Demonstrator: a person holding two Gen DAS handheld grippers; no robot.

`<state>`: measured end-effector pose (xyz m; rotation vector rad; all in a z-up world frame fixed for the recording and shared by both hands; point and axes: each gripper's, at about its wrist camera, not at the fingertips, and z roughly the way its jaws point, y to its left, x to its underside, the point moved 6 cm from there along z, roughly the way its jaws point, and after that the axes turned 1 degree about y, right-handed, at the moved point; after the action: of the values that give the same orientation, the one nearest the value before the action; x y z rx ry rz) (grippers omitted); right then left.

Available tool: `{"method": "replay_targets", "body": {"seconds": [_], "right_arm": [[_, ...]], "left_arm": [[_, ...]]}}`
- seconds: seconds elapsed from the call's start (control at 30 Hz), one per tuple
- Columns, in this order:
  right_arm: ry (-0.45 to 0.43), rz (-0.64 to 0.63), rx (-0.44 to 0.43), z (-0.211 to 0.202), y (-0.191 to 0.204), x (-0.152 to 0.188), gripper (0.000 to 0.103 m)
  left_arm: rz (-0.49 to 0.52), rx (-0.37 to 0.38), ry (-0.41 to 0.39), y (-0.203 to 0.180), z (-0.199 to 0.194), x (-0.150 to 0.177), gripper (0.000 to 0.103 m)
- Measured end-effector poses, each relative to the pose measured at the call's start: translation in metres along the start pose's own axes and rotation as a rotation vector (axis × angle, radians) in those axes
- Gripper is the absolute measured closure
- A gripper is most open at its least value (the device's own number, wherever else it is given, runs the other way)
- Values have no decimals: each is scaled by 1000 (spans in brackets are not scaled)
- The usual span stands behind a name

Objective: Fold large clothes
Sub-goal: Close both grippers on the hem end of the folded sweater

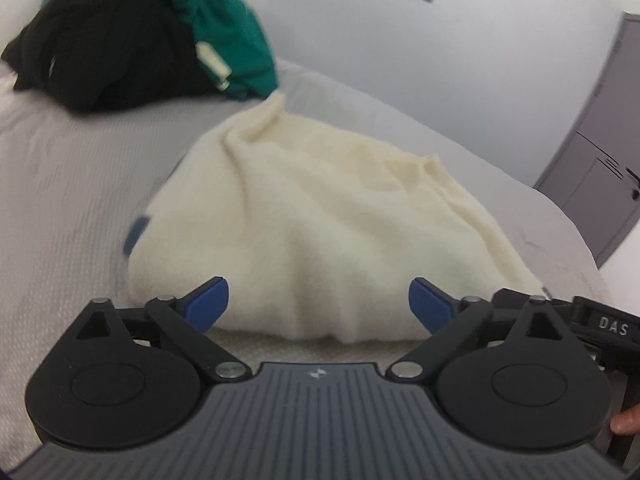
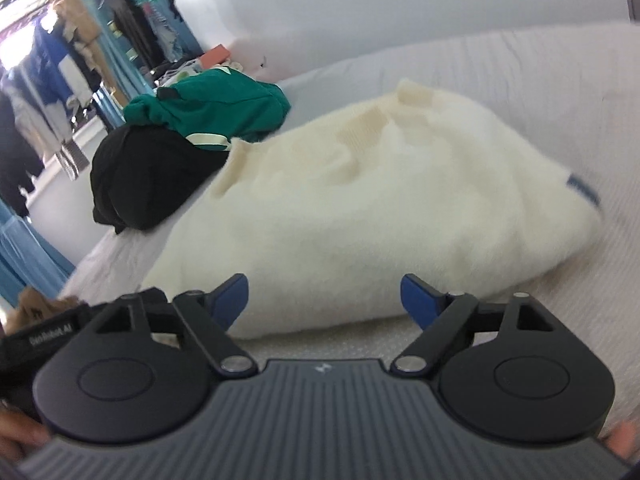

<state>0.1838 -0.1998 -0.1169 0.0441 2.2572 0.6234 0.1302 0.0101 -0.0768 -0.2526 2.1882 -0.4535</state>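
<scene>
A cream sweater (image 1: pixel 320 224) of soft, fuzzy knit lies on the bed (image 1: pixel 60 200), bunched into a loose mound with deep folds running across it. Its near edge rests on the grey bedcover. A small dark blue patch (image 1: pixel 136 234) shows at one side edge of the sweater; whether it is a label or a trim cannot be told. Its far end rises to a rumpled peak near the pile behind it. That pile, at the far side of the bed, is a black garment (image 2: pixel 148 176) in a crumpled heap with a green garment (image 2: pixel 216 108) with pale trim lying on top of it, both unfolded.
</scene>
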Motion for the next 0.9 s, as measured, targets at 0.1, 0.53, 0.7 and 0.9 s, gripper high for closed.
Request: {"method": "replay_targets", "body": {"seconds": [0.1,0.53,0.7,0.9], "right_arm": [[49,93,-9,11,-12,4,12],[139,527,-96,58,-55,10,12],[124,624,-104,71,-66,5,10],[48,682,-200,63,-68,-7,9]], "left_arm": [[-58,4,33,11,9,0,1],[-176,-23,30,35,23,-3,1],[-222,-10,42,43,30,-1,1],[-327,34,36,55,35,0,1]]}}
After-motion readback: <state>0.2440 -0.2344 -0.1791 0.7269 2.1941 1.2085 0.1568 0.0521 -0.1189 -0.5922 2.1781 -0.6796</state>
